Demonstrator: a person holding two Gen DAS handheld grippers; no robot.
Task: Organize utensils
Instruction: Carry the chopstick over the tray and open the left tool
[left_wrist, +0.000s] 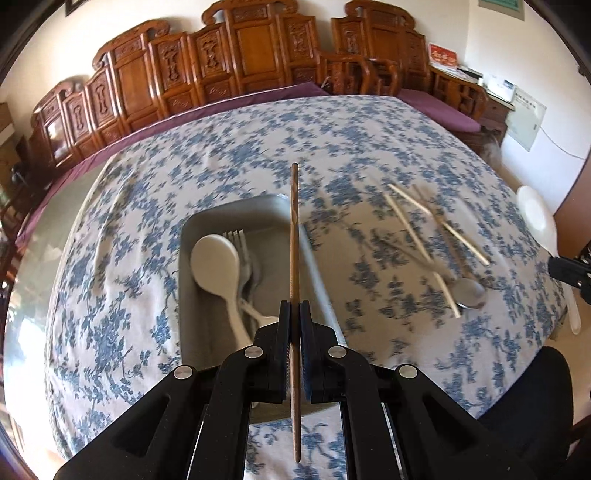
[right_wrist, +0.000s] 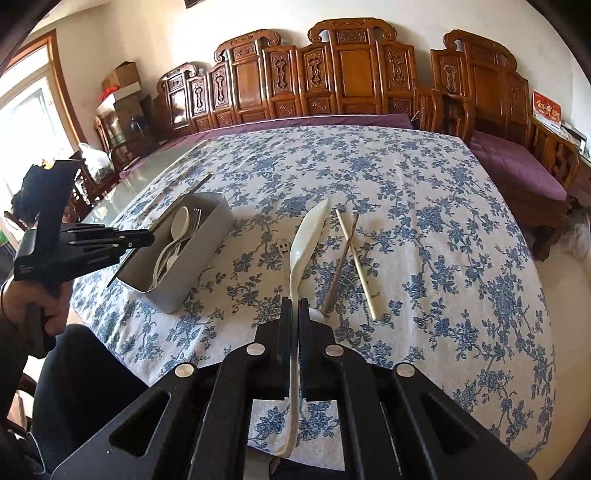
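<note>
Left claw (left_wrist: 294, 306) was clamped on a dark chopstick (left_wrist: 294, 236), hanging over the grey bin (left_wrist: 195, 229) of spoons and forks. Right claw (right_wrist: 294, 304) gripped a white spoon (right_wrist: 304, 236) above the worktop (right_wrist: 424, 221), beside loose pale chopsticks (right_wrist: 356, 262).

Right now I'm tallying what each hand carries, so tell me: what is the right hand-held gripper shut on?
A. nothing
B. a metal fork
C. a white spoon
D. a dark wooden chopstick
C: in the right wrist view the right hand-held gripper is closed on the handle of a white spoon, whose bowl points away over the floral tablecloth; the dark chopstick sits in the left hand-held gripper.
</note>
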